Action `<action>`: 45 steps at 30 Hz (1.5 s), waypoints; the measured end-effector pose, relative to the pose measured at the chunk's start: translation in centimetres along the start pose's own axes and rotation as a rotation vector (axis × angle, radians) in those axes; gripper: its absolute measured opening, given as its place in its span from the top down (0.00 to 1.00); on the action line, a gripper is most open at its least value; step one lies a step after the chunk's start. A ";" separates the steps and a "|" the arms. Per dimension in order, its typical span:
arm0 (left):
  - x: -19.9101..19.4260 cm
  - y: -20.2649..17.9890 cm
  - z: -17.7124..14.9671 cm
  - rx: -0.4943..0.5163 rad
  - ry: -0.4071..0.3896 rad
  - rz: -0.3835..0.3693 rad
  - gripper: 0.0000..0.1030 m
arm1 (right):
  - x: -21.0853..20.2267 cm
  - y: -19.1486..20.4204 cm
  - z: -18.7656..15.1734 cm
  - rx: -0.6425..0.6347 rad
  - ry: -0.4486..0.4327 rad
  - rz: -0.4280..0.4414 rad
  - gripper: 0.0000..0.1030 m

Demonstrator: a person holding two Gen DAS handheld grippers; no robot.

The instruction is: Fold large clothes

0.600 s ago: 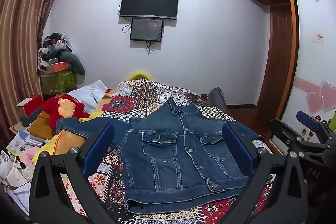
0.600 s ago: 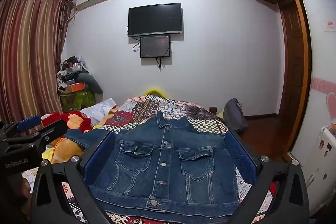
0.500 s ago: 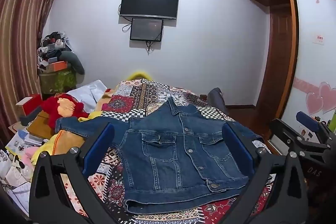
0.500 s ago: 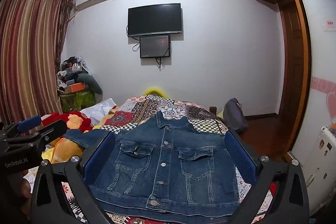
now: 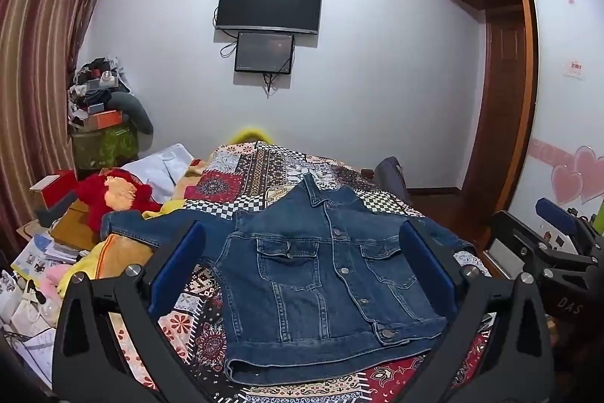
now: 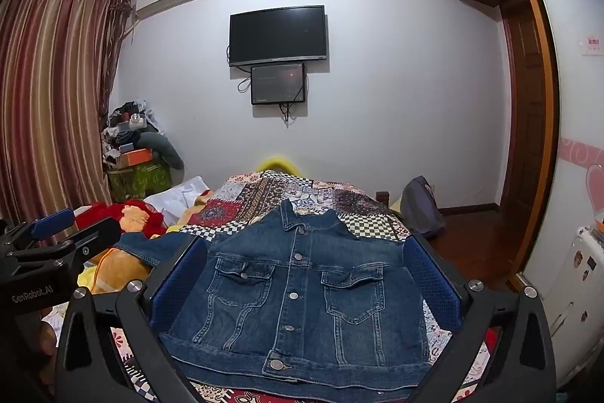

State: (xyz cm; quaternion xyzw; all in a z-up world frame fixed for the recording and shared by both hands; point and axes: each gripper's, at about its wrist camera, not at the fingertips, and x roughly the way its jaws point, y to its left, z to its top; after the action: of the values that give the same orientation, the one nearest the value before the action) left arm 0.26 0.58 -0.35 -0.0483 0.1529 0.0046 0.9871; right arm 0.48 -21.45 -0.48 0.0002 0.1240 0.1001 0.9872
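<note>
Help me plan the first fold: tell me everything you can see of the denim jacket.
The denim jacket is dark blue, stiff-looking denim with lighter seams. It lies face up and buttoned on the patchwork bedspread, collar toward the far wall, hem nearest. Two flapped chest pockets and a row of metal buttons show. One sleeve stretches out toward the curtain side; the other is mostly hidden. Neither the left gripper nor the right gripper touches it; both are open.

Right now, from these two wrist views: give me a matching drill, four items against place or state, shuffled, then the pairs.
Items:
1. blue denim jacket
2. black flat TV
3. red plush toy
4. left gripper

Place or state:
A. mounted on the white wall
B. open, holding nothing
C. spread flat, buttoned, on the patchwork quilt
D. in the clutter left of the bed

Pairs: 1-C, 2-A, 3-D, 4-B
</note>
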 end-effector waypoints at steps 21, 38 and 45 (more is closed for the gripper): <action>-0.1 0.1 0.2 -0.002 0.005 0.002 0.00 | -0.3 -0.2 0.3 0.013 -0.002 -0.008 0.00; 0.0 -0.1 0.2 -0.001 0.001 0.005 0.00 | -0.4 -0.3 0.4 0.016 -0.005 -0.007 0.00; 0.0 -0.2 0.2 -0.001 0.002 0.000 0.00 | -0.4 -0.3 0.4 0.017 -0.005 -0.009 0.00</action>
State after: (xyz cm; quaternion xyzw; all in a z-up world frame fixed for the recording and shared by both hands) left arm 0.33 0.44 -0.18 -0.0487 0.1540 0.0044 0.9869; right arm 0.28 -21.81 0.00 0.0084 0.1223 0.0949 0.9879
